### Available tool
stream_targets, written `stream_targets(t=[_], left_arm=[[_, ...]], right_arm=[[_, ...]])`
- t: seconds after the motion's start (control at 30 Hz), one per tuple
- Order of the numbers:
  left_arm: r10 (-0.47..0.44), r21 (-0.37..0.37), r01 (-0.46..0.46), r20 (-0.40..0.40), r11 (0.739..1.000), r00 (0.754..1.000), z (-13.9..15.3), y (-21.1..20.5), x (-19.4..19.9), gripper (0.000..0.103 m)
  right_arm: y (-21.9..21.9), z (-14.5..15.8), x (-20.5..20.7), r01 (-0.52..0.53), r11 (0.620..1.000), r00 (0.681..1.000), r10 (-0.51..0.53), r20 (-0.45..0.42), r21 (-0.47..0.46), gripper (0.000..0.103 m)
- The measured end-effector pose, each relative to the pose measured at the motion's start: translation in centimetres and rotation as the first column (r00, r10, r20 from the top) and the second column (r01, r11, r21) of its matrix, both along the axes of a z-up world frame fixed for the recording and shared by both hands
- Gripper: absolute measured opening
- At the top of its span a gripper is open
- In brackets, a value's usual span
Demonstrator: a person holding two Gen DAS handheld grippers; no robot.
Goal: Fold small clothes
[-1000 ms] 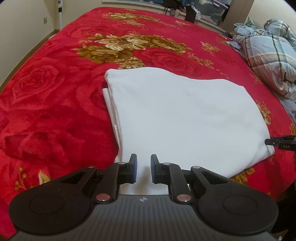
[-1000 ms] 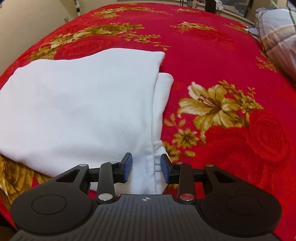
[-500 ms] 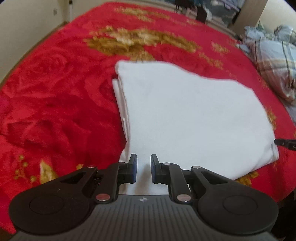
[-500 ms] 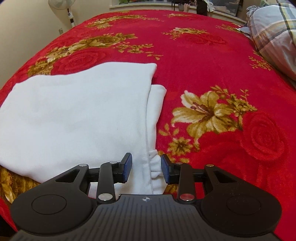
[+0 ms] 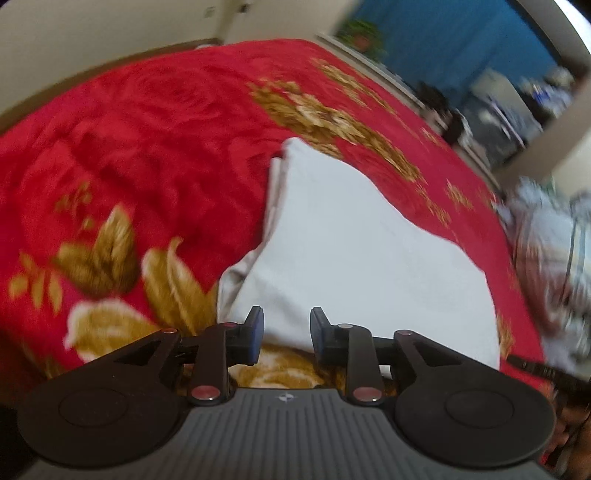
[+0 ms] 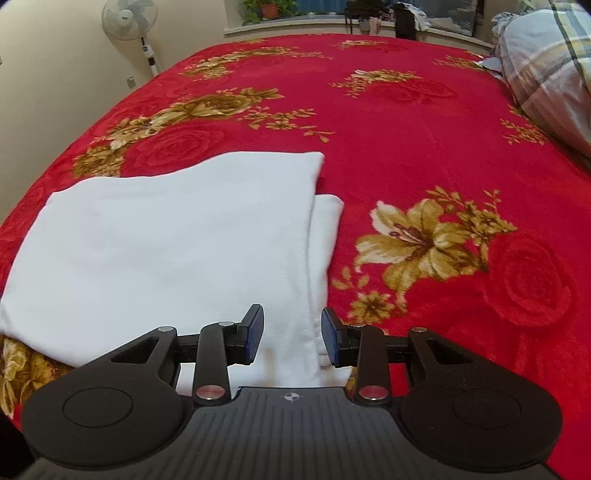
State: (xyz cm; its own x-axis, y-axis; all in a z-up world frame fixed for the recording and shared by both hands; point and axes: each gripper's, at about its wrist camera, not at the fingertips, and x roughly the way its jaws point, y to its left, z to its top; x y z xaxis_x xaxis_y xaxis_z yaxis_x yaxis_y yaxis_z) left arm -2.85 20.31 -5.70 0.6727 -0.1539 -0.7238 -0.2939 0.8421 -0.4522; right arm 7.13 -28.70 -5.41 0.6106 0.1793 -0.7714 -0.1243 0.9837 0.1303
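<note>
A white folded garment (image 5: 351, 240) lies flat on the red flowered blanket (image 5: 129, 147). The left wrist view is blurred and tilted. My left gripper (image 5: 286, 332) hovers at the garment's near left corner, its jaws opening, and nothing is between the pads. In the right wrist view the same garment (image 6: 166, 240) lies with a second layer showing along its right edge. My right gripper (image 6: 291, 332) hangs open above that near right edge, and the cloth lies flat below it. A dark tip of the right gripper (image 5: 532, 365) shows at the left wrist view's right edge.
The red blanket (image 6: 406, 129) covers the whole bed. A plaid quilt (image 6: 546, 74) is bunched at the far right. A standing fan (image 6: 129, 18) is by the wall at the far left. A windowsill with plants and clutter runs along the back.
The left gripper swung left and rolled, so its view tilts and blurs, and its jaws stand wider apart. The right gripper rose a little; the garment stays flat.
</note>
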Motion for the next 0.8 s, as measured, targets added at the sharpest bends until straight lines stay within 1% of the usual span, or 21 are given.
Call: stream_targets(t=[0.1, 0.2, 0.27, 0.37, 0.43, 0.5, 0.53, 0.67, 0.8], left_arm=[[0.052, -0.09, -0.055, -0.036, 0.994, 0.998, -1.3, 1.0, 0.0, 0.03], [0.08, -0.178, -0.095, -0.088, 0.98, 0.993, -3.0, 1.8, 0.3, 0.037], [0.103, -0.21, -0.128, -0.126, 0.969, 0.987, -4.1, 2.2, 0.7, 0.039], [0.13, -0.229, -0.166, -0.165, 0.959, 0.978, -5.3, 2.5, 1.4, 0.04], [0.145, -0.244, -0.186, -0.174, 0.952, 0.974, -5.8, 2.7, 1.7, 0.04], [0.165, -0.25, -0.202, -0.161, 0.947, 0.973, -5.9, 2.7, 2.0, 0.04], [0.176, -0.253, -0.211, -0.154, 0.944, 0.972, -5.9, 2.8, 2.1, 0.042], [0.225, -0.279, -0.258, -0.147, 0.925, 0.963, -6.6, 2.6, 2.4, 0.043], [0.253, -0.269, -0.275, -0.116, 0.923, 0.961, -6.6, 1.8, 2.3, 0.046]], right_arm=[[0.2, 0.5, 0.1, -0.008, 1.0, 1.0, 0.008, 0.015, 0.016, 0.036], [0.3, 0.8, 0.4, -0.004, 1.0, 1.0, 0.004, 0.024, 0.019, 0.036], [0.2, 1.0, 0.6, -0.001, 1.0, 0.999, 0.0, 0.032, 0.021, 0.036], [0.0, 1.2, 0.8, 0.005, 1.0, 0.999, -0.006, 0.038, 0.026, 0.036], [-0.1, 1.2, 1.0, 0.011, 1.0, 0.999, -0.012, 0.038, 0.027, 0.036], [-0.3, 1.2, 1.2, 0.019, 0.999, 0.999, -0.02, 0.036, 0.031, 0.036], [-0.3, 1.2, 1.2, 0.022, 0.999, 0.999, -0.023, 0.036, 0.033, 0.036], [-0.5, 1.5, 1.5, 0.03, 0.999, 0.999, -0.032, 0.042, 0.043, 0.036], [-0.9, 1.9, 1.7, 0.044, 0.997, 0.998, -0.047, 0.049, 0.056, 0.036]])
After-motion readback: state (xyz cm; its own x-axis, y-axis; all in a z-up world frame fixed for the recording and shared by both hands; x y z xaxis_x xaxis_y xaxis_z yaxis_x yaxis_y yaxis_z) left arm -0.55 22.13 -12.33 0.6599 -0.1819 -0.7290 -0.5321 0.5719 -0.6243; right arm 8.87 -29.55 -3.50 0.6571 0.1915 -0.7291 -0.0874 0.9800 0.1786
